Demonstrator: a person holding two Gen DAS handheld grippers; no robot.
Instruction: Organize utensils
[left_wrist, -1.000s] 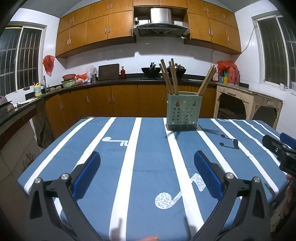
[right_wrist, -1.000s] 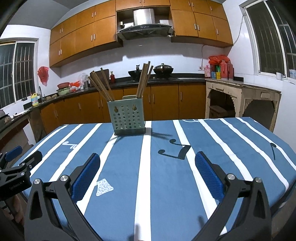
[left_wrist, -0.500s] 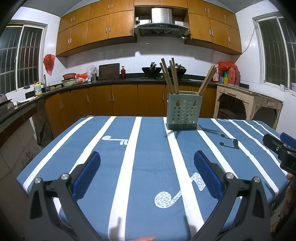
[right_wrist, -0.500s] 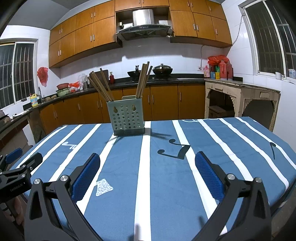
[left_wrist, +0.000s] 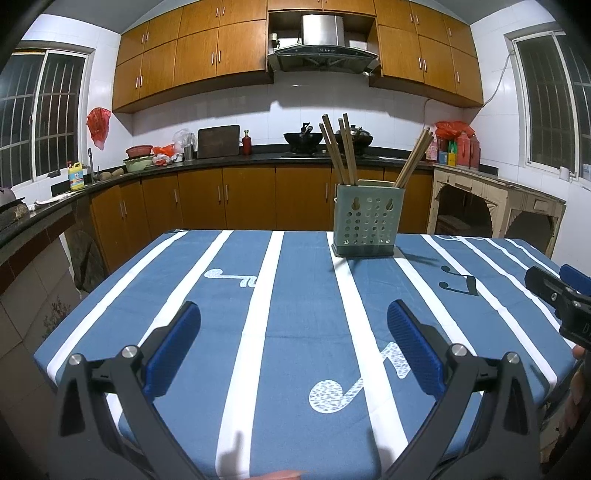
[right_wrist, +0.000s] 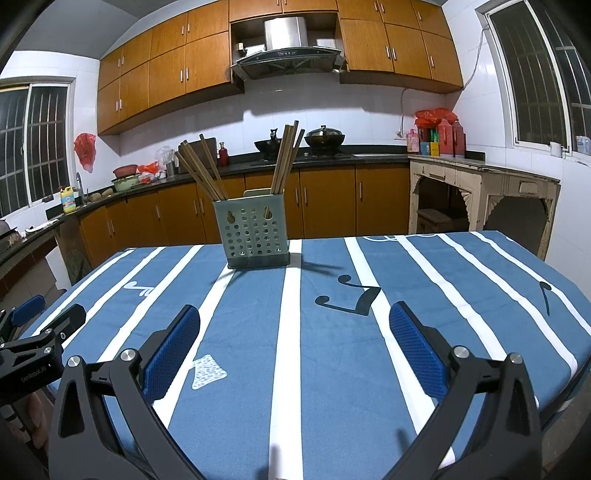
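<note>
Hardly anything has shifted since a second ago: our two grippers hang over the near edge of the table as before, and the holder sits a touch lower in the left view. We keep the left gripper (left_wrist: 293, 328) spread wide with nothing between its ribbed blue pads (left_wrist: 413, 347), and the right gripper (right_wrist: 294, 330) is just as wide and empty. The holder (left_wrist: 365, 225) is a squarish grey-green plastic box, its front punched with rows of round holes and two keyhole slots. It stands upright at the far side of the table, on the blue cloth (left_wrist: 303, 306) with white stripes and music notes. Long plain wooden chopsticks (left_wrist: 341, 153) lean out of it in two fans, one towards each side
</note>
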